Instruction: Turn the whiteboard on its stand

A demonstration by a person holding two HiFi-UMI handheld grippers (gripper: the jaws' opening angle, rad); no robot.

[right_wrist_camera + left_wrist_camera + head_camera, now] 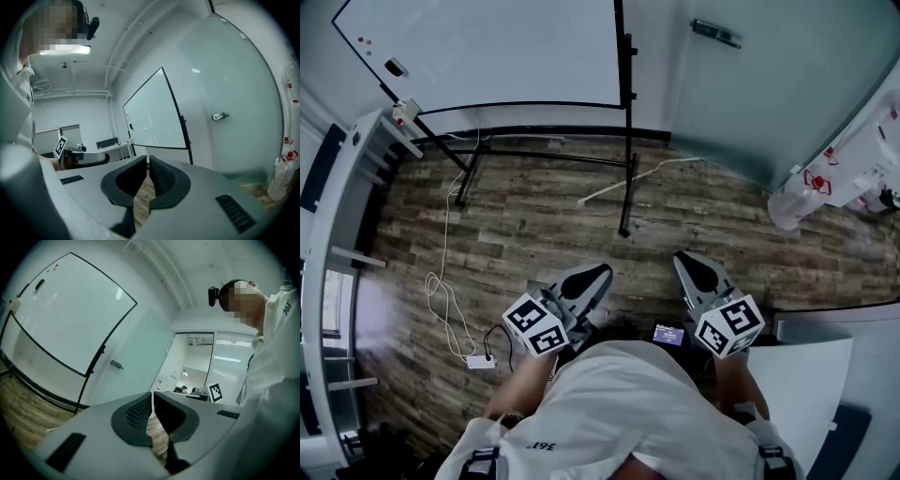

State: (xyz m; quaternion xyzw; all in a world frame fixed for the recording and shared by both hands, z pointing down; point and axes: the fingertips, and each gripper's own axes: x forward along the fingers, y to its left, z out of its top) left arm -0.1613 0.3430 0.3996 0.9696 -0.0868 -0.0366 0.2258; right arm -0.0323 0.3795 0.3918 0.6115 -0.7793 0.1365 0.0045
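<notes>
The left gripper [592, 277] and right gripper [692, 266] sit at the waist, jaws closed and empty, the whiteboard [487, 52] seemingly still beyond reach.

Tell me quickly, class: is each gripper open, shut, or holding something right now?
Left gripper: shut, holding nothing.
Right gripper: shut, holding nothing.

The head view looks steeply down from above the person onto the left gripper [589, 277] and the right gripper [695, 268], both close below it, with the whiteboard [497, 52] well ahead of them. Each gripper view sits just behind its own jaws and faces roughly level along them. All three views share the whiteboard. Each gripper view also catches the other gripper's marker cube [214, 392] off to its side.
</notes>
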